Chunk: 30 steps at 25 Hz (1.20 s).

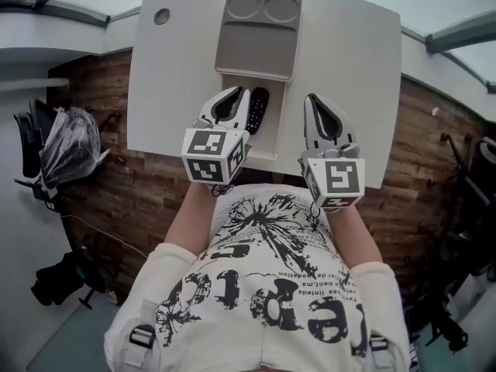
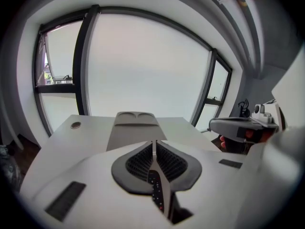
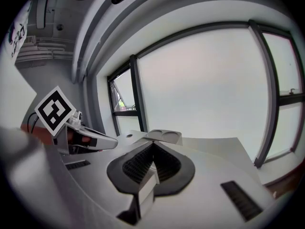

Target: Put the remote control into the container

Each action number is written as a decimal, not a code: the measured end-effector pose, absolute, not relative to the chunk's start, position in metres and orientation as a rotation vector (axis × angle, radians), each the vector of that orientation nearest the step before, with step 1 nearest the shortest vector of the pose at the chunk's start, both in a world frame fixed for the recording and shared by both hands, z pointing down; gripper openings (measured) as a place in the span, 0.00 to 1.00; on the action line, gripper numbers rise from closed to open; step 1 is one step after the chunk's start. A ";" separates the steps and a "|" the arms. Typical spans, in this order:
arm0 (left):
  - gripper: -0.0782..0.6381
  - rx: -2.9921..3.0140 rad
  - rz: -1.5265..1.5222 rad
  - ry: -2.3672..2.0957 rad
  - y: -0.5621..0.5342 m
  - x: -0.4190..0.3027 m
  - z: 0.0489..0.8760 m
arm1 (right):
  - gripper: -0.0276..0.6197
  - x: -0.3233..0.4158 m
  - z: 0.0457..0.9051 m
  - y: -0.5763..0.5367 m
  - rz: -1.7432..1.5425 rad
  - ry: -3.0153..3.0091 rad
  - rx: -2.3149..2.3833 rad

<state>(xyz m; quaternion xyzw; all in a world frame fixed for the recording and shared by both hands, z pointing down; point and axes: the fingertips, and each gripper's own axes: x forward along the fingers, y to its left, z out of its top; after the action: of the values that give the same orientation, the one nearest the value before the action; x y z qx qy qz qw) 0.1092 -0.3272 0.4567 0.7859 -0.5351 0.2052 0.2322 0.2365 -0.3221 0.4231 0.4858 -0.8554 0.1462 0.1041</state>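
Observation:
The black remote control [image 1: 256, 110] lies lengthways in a white open container [image 1: 270, 142] on the white table. A grey lid with two round hollows [image 1: 258, 41] rests at the container's far end. My left gripper [image 1: 237, 91] hovers just left of the remote, jaws together. In the left gripper view the pads [image 2: 153, 144] meet at the tips with nothing between them, and the remote's buttons [image 2: 156, 194] show below through the gap behind them. My right gripper [image 1: 311, 99] is to the right of the container, also shut and empty [image 3: 153, 146].
A round grommet [image 1: 161, 16] sits at the table's far left corner. The table's near edge runs just in front of the person's body. A black stand with a plastic bag [image 1: 70, 146] is on the floor to the left. Large windows lie beyond the table.

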 end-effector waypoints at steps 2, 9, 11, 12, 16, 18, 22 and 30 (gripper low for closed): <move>0.12 2.214 0.518 -1.478 -0.328 0.107 0.438 | 0.05 0.231 0.412 -0.318 0.397 -2.530 1.451; 0.12 2.474 0.312 -1.571 -0.333 0.102 0.367 | 0.05 0.214 0.362 -0.320 0.190 -2.549 1.542; 0.12 2.556 0.214 -1.587 -0.328 0.100 0.344 | 0.05 0.209 0.350 -0.318 0.145 -2.552 1.559; 0.12 2.596 0.166 -1.589 -0.326 0.098 0.333 | 0.05 0.207 0.345 -0.317 0.122 -2.551 1.570; 0.12 2.773 0.083 -1.610 -0.316 0.097 0.300 | 0.05 0.208 0.328 -0.311 0.023 -2.531 1.637; 0.12 2.892 0.108 -1.653 -0.310 0.099 0.287 | 0.05 0.209 0.322 -0.308 -0.007 -2.522 1.673; 0.12 3.071 0.215 -1.696 -0.298 0.103 0.279 | 0.05 0.203 0.317 -0.302 -0.051 -2.514 1.701; 0.12 3.000 0.093 -1.679 -0.296 0.097 0.283 | 0.05 0.195 0.322 -0.295 -0.070 -2.493 1.684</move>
<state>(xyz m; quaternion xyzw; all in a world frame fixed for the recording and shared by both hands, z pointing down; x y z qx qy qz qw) 0.0970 -0.2963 0.2825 0.8627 -0.4827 0.0267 -0.1483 0.1947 -0.2946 0.3218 0.5583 -0.8267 -0.0231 0.0663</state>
